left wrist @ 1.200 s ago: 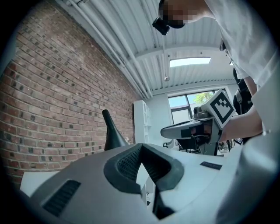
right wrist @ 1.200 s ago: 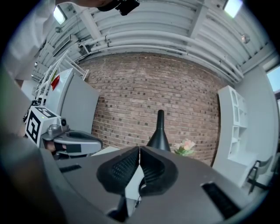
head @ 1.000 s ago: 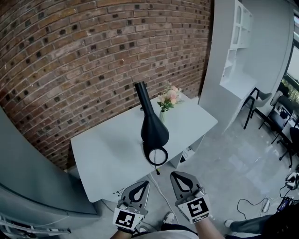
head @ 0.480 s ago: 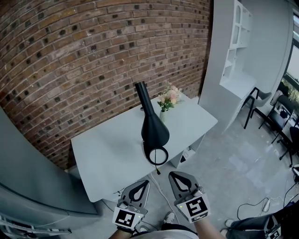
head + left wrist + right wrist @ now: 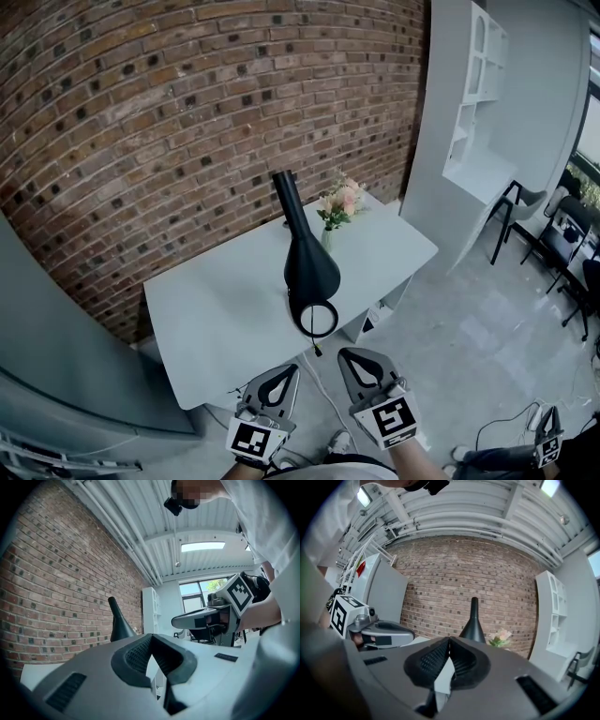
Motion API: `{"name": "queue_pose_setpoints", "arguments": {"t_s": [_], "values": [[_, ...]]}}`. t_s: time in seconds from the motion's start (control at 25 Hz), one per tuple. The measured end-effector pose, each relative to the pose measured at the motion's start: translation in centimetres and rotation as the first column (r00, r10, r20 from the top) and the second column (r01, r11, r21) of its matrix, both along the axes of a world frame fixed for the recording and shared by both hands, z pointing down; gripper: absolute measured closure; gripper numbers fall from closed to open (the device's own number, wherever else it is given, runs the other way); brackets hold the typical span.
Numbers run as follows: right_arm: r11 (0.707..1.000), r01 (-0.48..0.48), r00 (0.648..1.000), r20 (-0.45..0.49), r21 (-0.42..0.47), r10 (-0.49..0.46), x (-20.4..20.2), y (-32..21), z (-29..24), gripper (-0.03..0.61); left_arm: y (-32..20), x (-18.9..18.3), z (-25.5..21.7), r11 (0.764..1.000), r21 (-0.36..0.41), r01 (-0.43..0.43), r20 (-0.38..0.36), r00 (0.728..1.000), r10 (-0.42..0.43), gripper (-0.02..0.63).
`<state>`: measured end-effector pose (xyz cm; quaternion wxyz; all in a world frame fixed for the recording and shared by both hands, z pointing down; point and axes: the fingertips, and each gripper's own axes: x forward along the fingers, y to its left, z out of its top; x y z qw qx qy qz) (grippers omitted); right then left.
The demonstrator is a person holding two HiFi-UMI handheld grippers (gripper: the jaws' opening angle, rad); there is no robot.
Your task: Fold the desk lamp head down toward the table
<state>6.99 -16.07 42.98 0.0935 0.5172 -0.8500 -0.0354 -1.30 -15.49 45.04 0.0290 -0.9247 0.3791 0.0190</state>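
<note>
While hovering short of the desk (image 5: pixel 206 309), nothing gripped.
Left hand-held gripper (image 5: pixel 284 370) pinched together, empty; black lamp (image 5: pixel 307 267) standing tall on desk near front edge; flowers (image 5: pixel 337 199) just behind; right hand-held gripper (image 5: pixel 350 356) closed, empty.

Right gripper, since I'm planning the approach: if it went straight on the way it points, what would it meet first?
Likely the black desk lamp, which stands just right of the shut right gripper's line, on the white table; depth is unclear.
</note>
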Motion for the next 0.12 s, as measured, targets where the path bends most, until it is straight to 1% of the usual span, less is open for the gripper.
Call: {"name": "queue_pose_setpoints", "arguments": {"t_s": [0.12], "values": [[1.0,-0.006,1.0,0.001,-0.003,0.006,0.35,-0.07,0.01,0.56,-0.16,0.17,0.36,1.0,-0.004,0.005,0.005,1.0,-0.005,0.606]]}}
